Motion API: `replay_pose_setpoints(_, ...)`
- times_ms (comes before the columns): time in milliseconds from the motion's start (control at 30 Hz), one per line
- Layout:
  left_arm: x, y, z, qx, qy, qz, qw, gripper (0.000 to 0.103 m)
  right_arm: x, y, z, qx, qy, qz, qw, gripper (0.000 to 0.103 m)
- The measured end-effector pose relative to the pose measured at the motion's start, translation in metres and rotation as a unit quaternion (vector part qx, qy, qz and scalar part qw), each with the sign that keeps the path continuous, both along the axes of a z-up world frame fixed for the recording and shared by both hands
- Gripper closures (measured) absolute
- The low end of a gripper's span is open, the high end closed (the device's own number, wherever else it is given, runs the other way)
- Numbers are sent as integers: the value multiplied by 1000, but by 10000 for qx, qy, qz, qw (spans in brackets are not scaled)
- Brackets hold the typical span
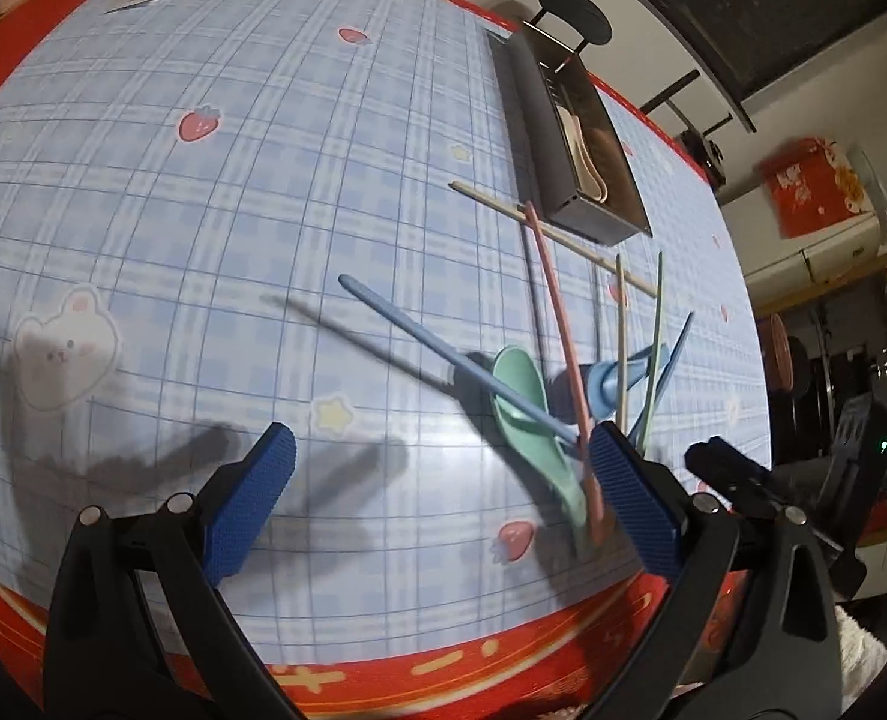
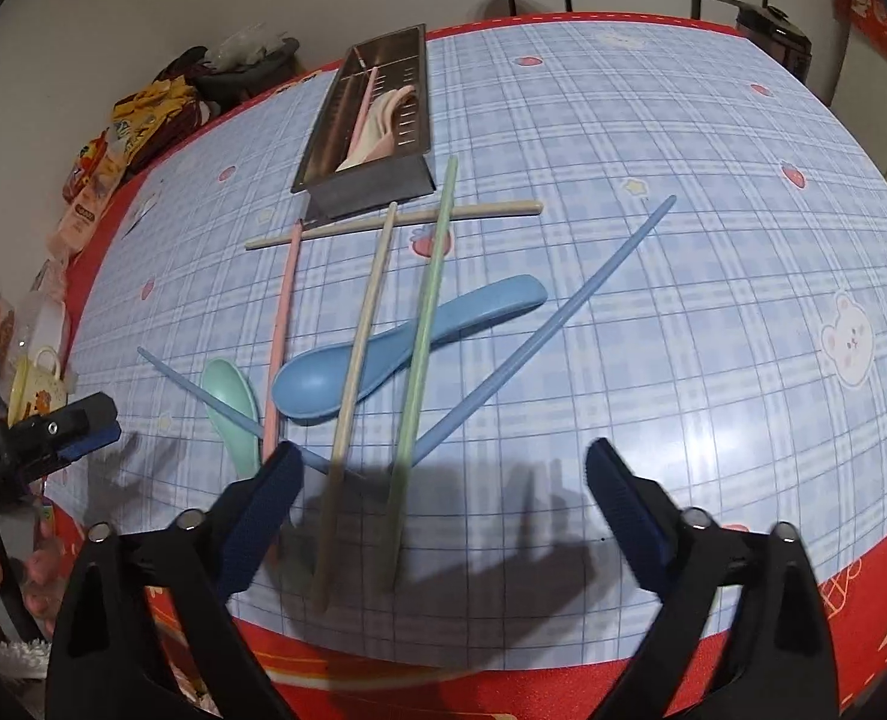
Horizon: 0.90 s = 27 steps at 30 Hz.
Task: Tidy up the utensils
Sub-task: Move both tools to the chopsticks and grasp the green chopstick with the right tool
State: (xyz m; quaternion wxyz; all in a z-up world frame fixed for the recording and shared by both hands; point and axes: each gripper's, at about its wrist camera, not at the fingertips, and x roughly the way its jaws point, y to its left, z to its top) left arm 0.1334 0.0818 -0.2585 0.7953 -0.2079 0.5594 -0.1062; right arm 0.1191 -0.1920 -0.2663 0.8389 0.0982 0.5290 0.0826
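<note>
- I hold both grippers, left gripper (image 1: 443,480) and right gripper (image 2: 443,480), fingers spread, holding nothing.
- Loose chopsticks (image 2: 362,330) and spoons (image 2: 383,354) lie crossed near the surface's front edge; metal tray (image 2: 371,180) sits beyond.
- Step, as I judge: selecting a piece. Next: close on one chopstick only.

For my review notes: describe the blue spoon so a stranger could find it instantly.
Start at the metal utensil tray on the checked tablecloth; the loose pile lies just in front of it. The blue spoon lies mid-pile under two chopsticks, larger than the green spoon beside it.
</note>
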Motion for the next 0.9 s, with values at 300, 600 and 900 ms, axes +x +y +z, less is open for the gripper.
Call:
replay_pose_setpoints(300,8,-33,12,183,-269,-577,9978,33,8,10,-8,94,92,381,9992,66)
replay_pose_setpoints(600,22,-78,5,117,-211,-1267,9916,59,21,18,-13,133,75,578,9982,86)
replay_pose_setpoints(900,40,-105,-11,164,37,-1430,9896,68,29,13,-20,250,146,497,9983,88)
